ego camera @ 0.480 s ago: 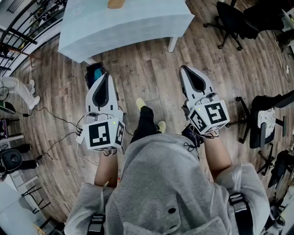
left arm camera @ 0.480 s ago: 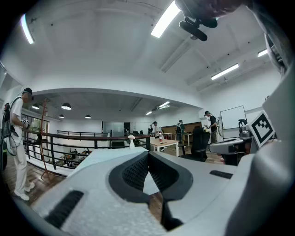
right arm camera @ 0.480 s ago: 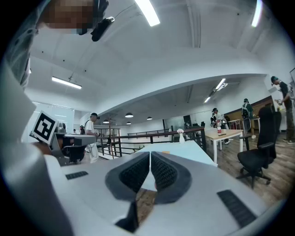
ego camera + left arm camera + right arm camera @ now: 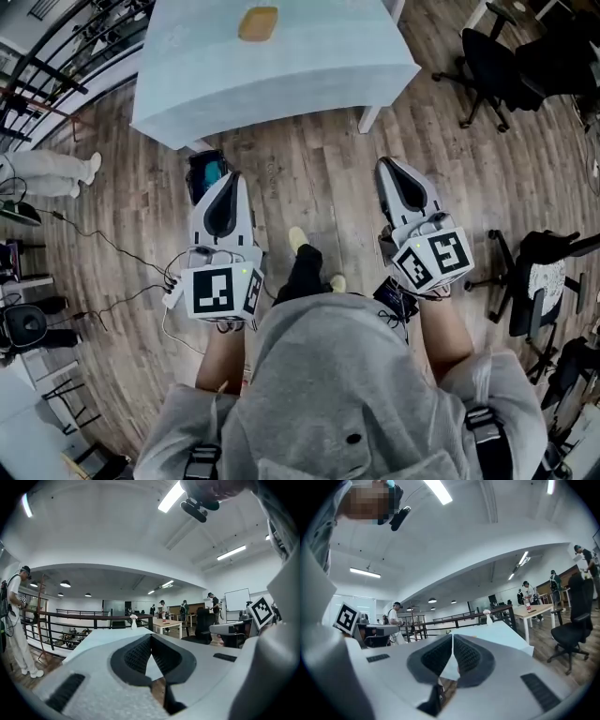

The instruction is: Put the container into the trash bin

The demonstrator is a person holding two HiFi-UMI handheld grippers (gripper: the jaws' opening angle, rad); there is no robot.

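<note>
Both grippers are held out level in front of the body, facing the table. The left gripper is clenched, with its pads meeting at the tip and nothing between them, as its own view confirms. The right gripper is likewise clenched and empty. The container, a small tan piece, is seen lying on the table's pale cloth, well apart from both grippers and toward the far side. A dark box with a blue inside is noted on the floor just beside the table's near corner, partly covered by the left gripper; it is judged to be the trash bin. The grasp has not yet been begun. Risks are noted as follows. If the jaws are not parted before the approach, the container may be pushed further across the cloth instead of gripped. The container looks shallow, so a pinch on its rim could slip. The bin mouth is low and small, so a release from table height may miss. Cables lie on the floor to the left and could be caught underfoot.
</note>
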